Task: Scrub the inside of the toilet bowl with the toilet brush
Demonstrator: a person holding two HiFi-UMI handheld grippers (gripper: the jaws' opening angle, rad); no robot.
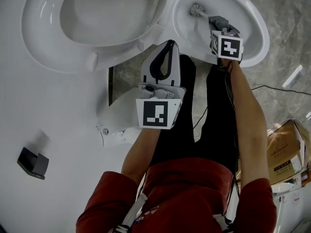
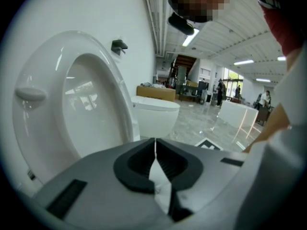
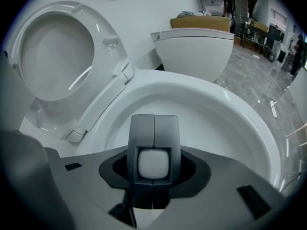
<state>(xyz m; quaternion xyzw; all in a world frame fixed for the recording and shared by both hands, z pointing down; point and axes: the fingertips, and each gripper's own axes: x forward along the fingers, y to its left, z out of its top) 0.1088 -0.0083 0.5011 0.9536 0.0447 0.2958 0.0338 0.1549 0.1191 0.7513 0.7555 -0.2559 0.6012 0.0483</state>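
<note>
The white toilet bowl (image 1: 252, 38) lies at the top right of the head view, with its lid (image 1: 48, 38) raised to the left. My right gripper (image 1: 218, 22) reaches down into the bowl, shut on the white handle of the toilet brush (image 1: 197, 8), whose round head rests against the inner wall. In the right gripper view the jaws close around the handle's end (image 3: 153, 163) above the bowl (image 3: 230, 104). My left gripper (image 1: 169, 43) hangs beside the bowl's near rim, jaws together and empty. The left gripper (image 2: 155, 143) faces the lid (image 2: 86, 104).
A black fitting (image 1: 33, 163) sticks out of the white wall at the left. Cardboard boxes (image 1: 286, 149) stand on the marble floor at the right, with a cable near them. A second toilet (image 3: 196, 47) stands behind. My legs (image 1: 214, 125) stand just before the bowl.
</note>
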